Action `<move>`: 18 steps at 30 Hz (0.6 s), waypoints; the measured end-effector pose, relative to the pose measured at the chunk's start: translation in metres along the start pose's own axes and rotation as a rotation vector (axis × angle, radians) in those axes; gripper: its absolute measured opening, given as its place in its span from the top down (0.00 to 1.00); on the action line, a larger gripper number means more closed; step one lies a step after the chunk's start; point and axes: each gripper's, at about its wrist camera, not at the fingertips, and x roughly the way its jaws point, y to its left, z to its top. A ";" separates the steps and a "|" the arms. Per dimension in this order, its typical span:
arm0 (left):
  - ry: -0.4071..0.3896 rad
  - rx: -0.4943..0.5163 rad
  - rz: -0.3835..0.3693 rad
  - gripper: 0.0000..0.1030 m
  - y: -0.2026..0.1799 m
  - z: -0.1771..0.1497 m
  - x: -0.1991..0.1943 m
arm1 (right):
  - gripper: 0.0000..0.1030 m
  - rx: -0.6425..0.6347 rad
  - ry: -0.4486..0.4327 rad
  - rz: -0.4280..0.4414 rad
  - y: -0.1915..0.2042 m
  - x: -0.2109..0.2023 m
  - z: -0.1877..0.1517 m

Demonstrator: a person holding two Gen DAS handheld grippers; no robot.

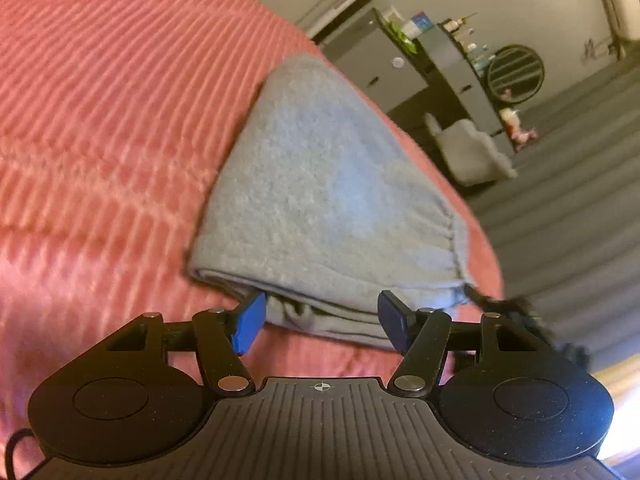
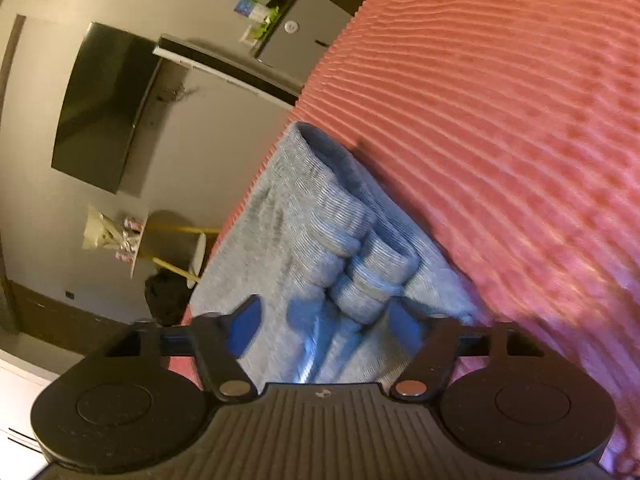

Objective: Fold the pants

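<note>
Grey pants (image 1: 320, 192) lie folded into a compact stack on the pink ribbed bedspread (image 1: 100, 120), near the bed's edge. My left gripper (image 1: 320, 326) is open, its blue pads just in front of the stack's folded edge, holding nothing. In the right wrist view the same pants (image 2: 304, 232) show their ribbed cuffs (image 2: 372, 280) bunched on top. My right gripper (image 2: 324, 326) is open above the cloth, the cuffs lying between its fingers, not clamped.
The bedspread (image 2: 500, 140) fills much of both views. Beyond the bed's edge are grey cabinets (image 1: 384, 64), a grey armchair (image 1: 472, 152), a wall-mounted black screen (image 2: 104, 108) and a small round table (image 2: 152, 240).
</note>
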 end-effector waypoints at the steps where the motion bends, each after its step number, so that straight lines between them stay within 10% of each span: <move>1: -0.003 -0.017 0.000 0.33 0.003 0.000 0.003 | 0.35 0.015 0.008 -0.016 0.002 0.007 -0.001; 9: -0.085 -0.296 -0.005 0.33 0.042 0.006 0.030 | 0.28 0.236 -0.050 0.013 -0.010 0.037 0.001; 14: -0.134 -0.304 0.018 0.72 0.042 0.012 0.028 | 0.56 0.152 -0.076 -0.068 0.002 0.040 0.000; 18: -0.144 -0.297 0.000 0.80 0.048 0.014 0.021 | 0.62 -0.012 -0.117 -0.110 0.028 0.028 -0.005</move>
